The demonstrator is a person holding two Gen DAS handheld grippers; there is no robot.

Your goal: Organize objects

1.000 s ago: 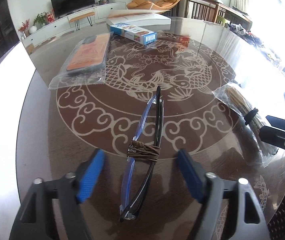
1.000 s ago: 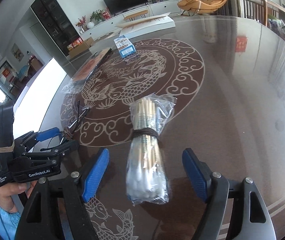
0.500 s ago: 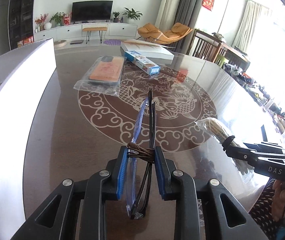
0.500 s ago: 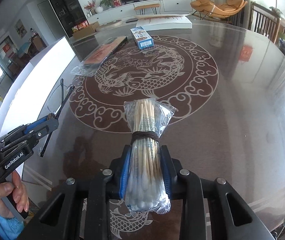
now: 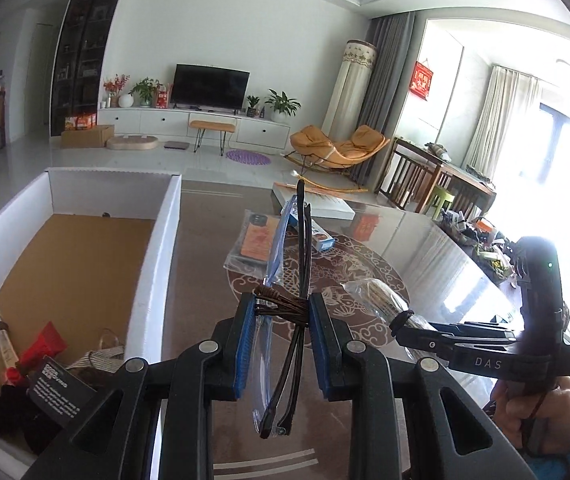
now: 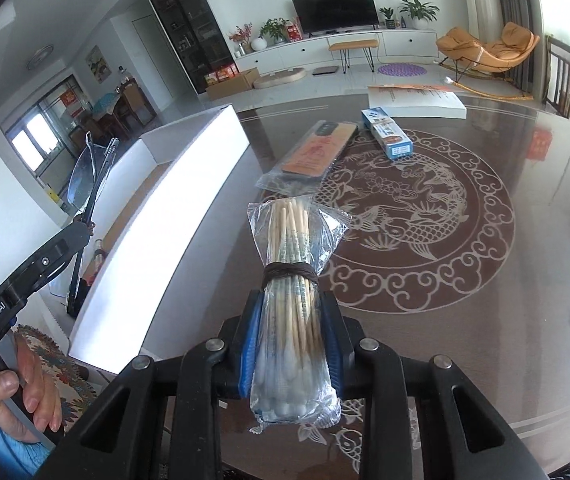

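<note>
On the table (image 6: 525,280), phone case (image 6: 317,152) and box (image 6: 387,132) lie; each hand-held gripper pinches: glasses (image 5: 285,280), swabs (image 6: 293,320).

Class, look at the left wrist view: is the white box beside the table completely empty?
No: the white box already holds several things, among them a red item and a black tag.

Two black hand-held grippers with blue pads are in view, the left hand-held gripper (image 5: 281,344) and the right hand-held gripper (image 6: 291,344). There is one pair of folded black-framed glasses (image 5: 299,280) bound with brown cord, one clear plastic bag of wooden cotton swabs (image 6: 291,300), one phone case in a clear bag (image 6: 317,152), one small blue-and-white carton (image 6: 387,132), one flat white box (image 6: 417,100), one open white cardboard box with a brown floor (image 5: 153,256), and one round dark table (image 6: 525,260).
</note>
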